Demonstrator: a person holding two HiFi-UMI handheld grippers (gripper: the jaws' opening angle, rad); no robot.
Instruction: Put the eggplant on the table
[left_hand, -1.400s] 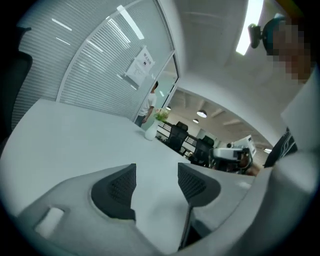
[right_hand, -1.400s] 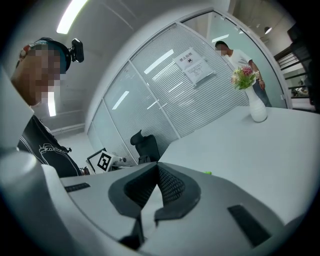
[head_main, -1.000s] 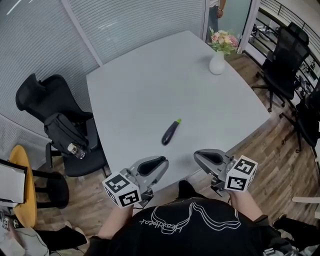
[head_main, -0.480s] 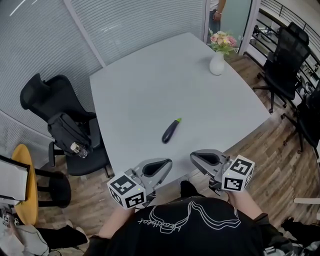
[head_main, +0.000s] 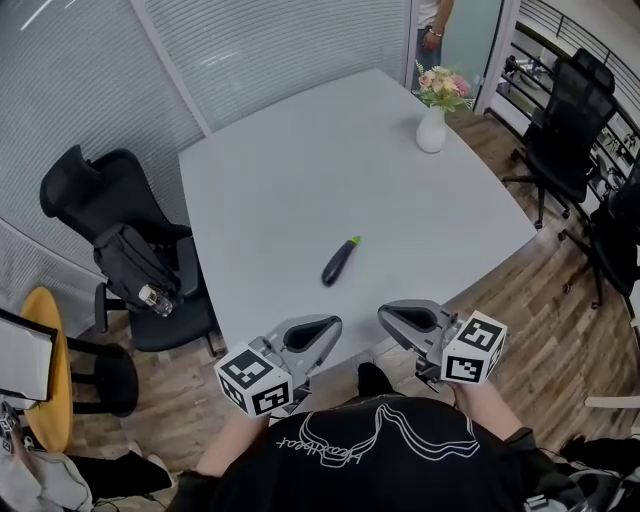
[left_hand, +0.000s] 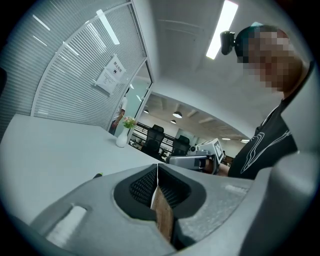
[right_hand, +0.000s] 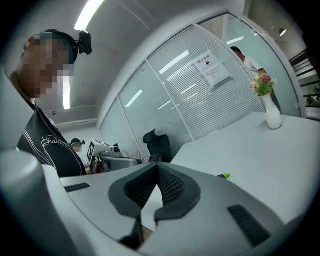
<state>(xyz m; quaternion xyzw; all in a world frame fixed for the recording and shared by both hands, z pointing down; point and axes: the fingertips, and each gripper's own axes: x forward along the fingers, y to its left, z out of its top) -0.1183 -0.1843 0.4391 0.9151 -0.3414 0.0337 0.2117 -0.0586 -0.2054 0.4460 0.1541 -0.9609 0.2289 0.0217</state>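
Note:
A dark purple eggplant (head_main: 338, 264) with a green stem lies on the white table (head_main: 300, 180), alone near the table's near edge. My left gripper (head_main: 322, 325) is held just short of that edge, below and left of the eggplant, its jaws shut with nothing between them. My right gripper (head_main: 392, 315) hangs level beside it, to the right, also shut and empty. Only the green stem tip of the eggplant (right_hand: 224, 175) shows over the jaws in the right gripper view. In the left gripper view, the eggplant (left_hand: 97, 175) peeks over the jaw rim.
A white vase of flowers (head_main: 433, 125) stands at the table's far right. A black office chair (head_main: 110, 240) carrying a bag sits at the left. More black chairs (head_main: 570, 130) stand at the right. A person (head_main: 432, 25) stands by the glass door.
Both grippers have barely moved. The view has shifted slightly. The eggplant lies where it was.

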